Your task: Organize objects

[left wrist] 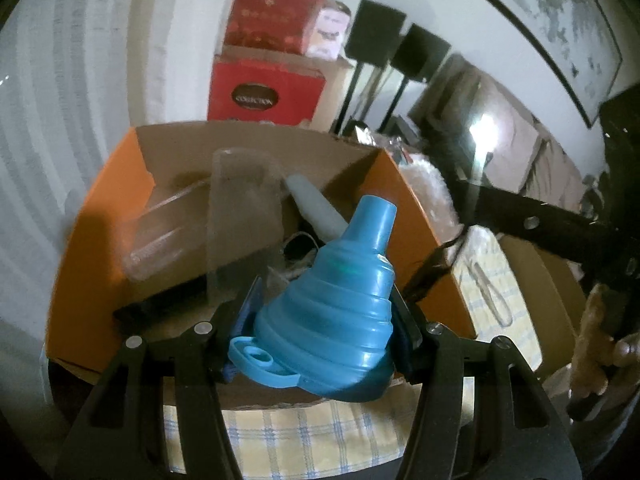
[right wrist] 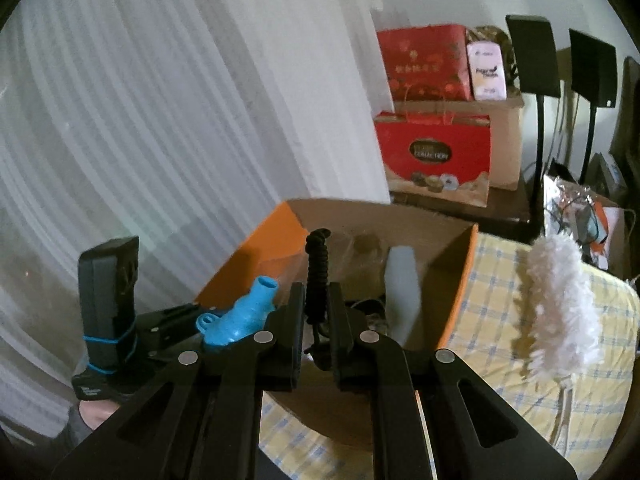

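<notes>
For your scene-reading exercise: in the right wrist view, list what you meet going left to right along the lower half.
Left gripper → blue funnel → black cord → white silicone piece → orange box wall → white duster.

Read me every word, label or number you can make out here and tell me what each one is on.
"COLLECTION": dark oval label on the lower red chocolate box, legible in both wrist views.
Upper red gift box: gold characters, too blurred.
Small pink-white packet: dark print, unreadable.
Black upright device: base lettering too small.
</notes>
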Tool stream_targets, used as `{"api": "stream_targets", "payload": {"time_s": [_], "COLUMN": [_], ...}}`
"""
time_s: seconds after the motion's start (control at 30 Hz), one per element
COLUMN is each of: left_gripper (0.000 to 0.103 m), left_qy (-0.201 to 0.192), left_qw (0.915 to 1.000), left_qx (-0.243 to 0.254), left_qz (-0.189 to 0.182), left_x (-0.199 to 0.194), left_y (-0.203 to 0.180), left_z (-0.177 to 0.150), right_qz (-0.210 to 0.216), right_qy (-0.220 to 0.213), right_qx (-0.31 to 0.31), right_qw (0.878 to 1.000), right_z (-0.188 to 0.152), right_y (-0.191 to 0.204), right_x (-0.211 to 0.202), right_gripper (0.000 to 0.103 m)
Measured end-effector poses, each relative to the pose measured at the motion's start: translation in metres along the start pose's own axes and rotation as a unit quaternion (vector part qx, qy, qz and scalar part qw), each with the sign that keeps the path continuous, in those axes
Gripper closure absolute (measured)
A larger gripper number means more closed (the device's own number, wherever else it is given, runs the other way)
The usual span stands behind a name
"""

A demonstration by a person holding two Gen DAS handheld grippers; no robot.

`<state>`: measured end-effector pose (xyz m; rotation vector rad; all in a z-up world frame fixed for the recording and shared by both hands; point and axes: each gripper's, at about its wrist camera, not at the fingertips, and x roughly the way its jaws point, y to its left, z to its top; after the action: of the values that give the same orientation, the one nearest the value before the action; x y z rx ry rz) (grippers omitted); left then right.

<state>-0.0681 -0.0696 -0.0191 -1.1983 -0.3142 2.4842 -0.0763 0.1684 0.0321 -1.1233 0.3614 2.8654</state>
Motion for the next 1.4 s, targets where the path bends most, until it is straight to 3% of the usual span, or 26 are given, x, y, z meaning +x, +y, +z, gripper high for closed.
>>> {"api": "stream_targets", "payload": {"time_s": [0.27, 0.57, 0.97, 1.27, 1.4], "left_gripper": [0.049, 0.044, 0.022, 0.009, 0.005], "left_qy": [0.035, 0.055, 0.013, -0.026, -0.039], "left_qw": [0.999, 0.9972, 0.9994, 0.9983, 0.9976], "left_qx": [0.025, 0.042, 0.021, 0.014, 0.011], "left_qz": [0.01, 0.028, 0.026, 0.05, 0.056], "left_x": [0.025, 0.038, 0.013, -0.007, -0.012], "left_y": [-0.019, -0.029, -0.02, -0.018, -0.02], "left_z": [-0.013, -0.021, -0.007, 0.005, 0.006], "right_qz": [-0.024, -0.085, -0.089, -0.124, -0.142], "right_qy": [0.042, 0.075, 0.059, 0.024, 0.016], "right_qx": [0.019, 0.003, 0.028, 0.027, 0.029], "right_qw": [0.999, 0.994, 0.994, 0.992, 0.989], "right_z": [-0.026, -0.045, -0.043, -0.037, -0.038], "right_y": [-0.018, -0.034, -0.042, -0.042, -0.045], "right_x": [0.033, 0.049, 0.039, 0.015, 0.006], "right_gripper": [0.093, 0.093, 0.084, 0.069, 0.052]}}
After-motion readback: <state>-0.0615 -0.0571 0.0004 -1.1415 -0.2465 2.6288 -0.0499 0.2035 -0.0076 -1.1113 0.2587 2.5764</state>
